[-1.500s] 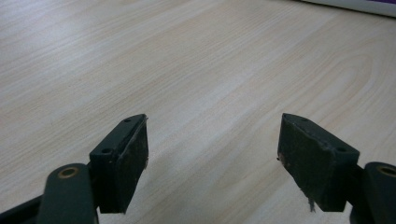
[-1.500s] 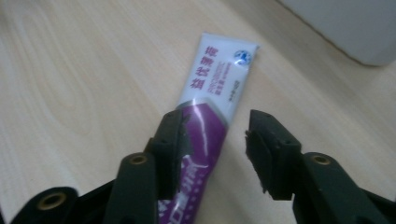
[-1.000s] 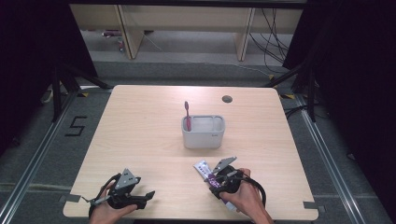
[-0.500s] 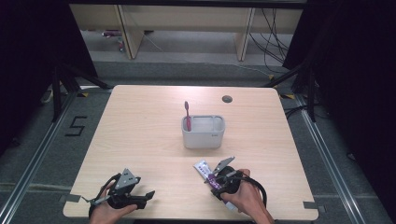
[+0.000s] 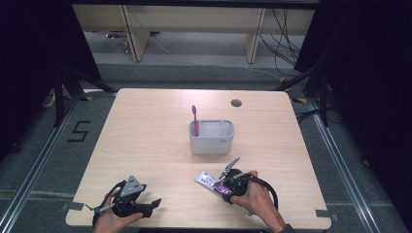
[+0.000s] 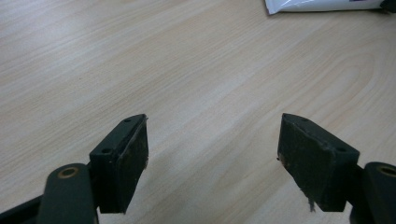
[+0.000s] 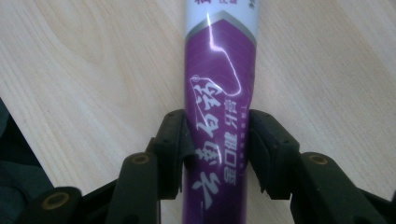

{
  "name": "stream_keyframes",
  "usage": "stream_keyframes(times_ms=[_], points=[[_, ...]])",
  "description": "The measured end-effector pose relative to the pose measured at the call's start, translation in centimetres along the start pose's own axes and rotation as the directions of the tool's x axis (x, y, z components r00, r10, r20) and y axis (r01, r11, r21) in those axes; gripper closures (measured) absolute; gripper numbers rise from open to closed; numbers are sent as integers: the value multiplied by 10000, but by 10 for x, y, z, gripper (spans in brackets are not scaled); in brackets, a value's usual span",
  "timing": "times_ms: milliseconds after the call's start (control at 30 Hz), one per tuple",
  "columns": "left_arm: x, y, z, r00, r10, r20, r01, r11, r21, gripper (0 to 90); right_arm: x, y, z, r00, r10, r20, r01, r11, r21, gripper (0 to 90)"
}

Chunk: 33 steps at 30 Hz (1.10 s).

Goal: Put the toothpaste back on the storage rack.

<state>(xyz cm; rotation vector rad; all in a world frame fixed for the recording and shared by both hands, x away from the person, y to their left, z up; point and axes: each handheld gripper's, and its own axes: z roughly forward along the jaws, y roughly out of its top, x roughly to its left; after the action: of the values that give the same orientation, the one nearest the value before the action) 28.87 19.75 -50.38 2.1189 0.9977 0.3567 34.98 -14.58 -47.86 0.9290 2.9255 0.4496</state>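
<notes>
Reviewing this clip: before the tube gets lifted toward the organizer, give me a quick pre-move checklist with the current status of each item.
1. Right gripper closed on the purple toothpaste tube, jaws pressing both its sides: ok.
2. Tube clear of the table: cannot tell; the high view shows it low at the front edge.
3. Left gripper open, with bare wood between its jaws: ok.
4. Grey organizer upright at table centre, apart from both grippers: ok.
5. Free compartment: the pink toothbrush stands at the left end and the right part looks empty: ok.
6. Tube cap closed: cannot tell.
</notes>
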Motion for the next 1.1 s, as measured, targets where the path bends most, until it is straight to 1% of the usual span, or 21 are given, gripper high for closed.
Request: stream_keyframes(times_ms=[133,167,200,233,300,333,367,400,467,500,533,567,600,633,733,767,800,833,933,1000,1100], points=[[0,0,0,10000,-2,22,2,10000,6,242,0,5,0,9997,-240,-30,241,9993,296,588],[0,0,0,10000,7,15,-7,10000,33,243,0,8,0,9993,-375,-22,376,9974,609,587],[0,0,0,10000,-8,-27,8,10000,29,243,0,8,0,9993,-375,-22,376,9974,609,587],[0,0,0,10000,-14,-11,14,10000,24,243,0,10,0,9994,-329,45,324,9966,753,587],[0,0,-1,10000,-31,-13,31,10000,-3,243,1,14,1,9979,-646,78,634,9925,1043,590],[0,0,-1,10000,-31,-13,31,10000,-3,242,1,14,1,9979,-646,78,634,9925,1043,590],[-1,0,-1,10000,-34,-18,34,10000,-2,242,2,16,2,9984,-554,105,536,9900,1303,590],[0,0,-1,10000,-31,-19,31,10000,1,242,2,16,2,9984,-554,105,536,9900,1303,590],[0,0,0,10000,24,-7,-24,10000,21,242,2,18,3,9980,-615,154,586,9878,1440,594],[0,0,0,10000,13,1,-13,10000,18,243,3,21,3,9972,-708,251,657,9839,1663,599],[0,0,0,10000,12,5,-12,10000,15,243,3,21,3,9972,-708,251,657,9839,1663,599],[0,0,-1,10000,10,5,-10,10000,10,243,3,22,4,9957,-887,273,829,9823,1679,601],[0,0,-1,10000,-20,14,20,10000,-6,243,5,23,4,9958,-839,369,762,9814,1765,604],[0,0,-1,9999,-62,131,62,10000,9,243,4,23,5,9937,-1056,372,972,9788,1802,612],[0,0,0,9999,-47,117,47,10000,7,243,3,23,5,9929,-1145,330,1070,9788,1746,621],[0,0,0,9999,-48,115,48,10000,0,243,3,24,5,9924,-1123,496,1000,9738,2041,626],[0,0,-1,10000,-42,74,42,10000,39,243,3,24,5,9924,-1123,496,1000,9738,2041,626],[0,0,-1,10000,-41,86,41,10000,31,243,2,25,5,9911,-1245,470,1121,9713,2096,634],[0,0,-1,9999,-70,94,70,10000,9,244,3,27,5,9910,-1232,526,1086,9685,2240,645],[0,0,-1,9999,-85,123,85,10000,0,245,1,28,5,9865,-1573,456,1428,9624,2311,659],[0,0,-1,9999,-113,95,113,9999,-5,246,1,29,4,9854,-1641,448,1492,9601,2364,667]])
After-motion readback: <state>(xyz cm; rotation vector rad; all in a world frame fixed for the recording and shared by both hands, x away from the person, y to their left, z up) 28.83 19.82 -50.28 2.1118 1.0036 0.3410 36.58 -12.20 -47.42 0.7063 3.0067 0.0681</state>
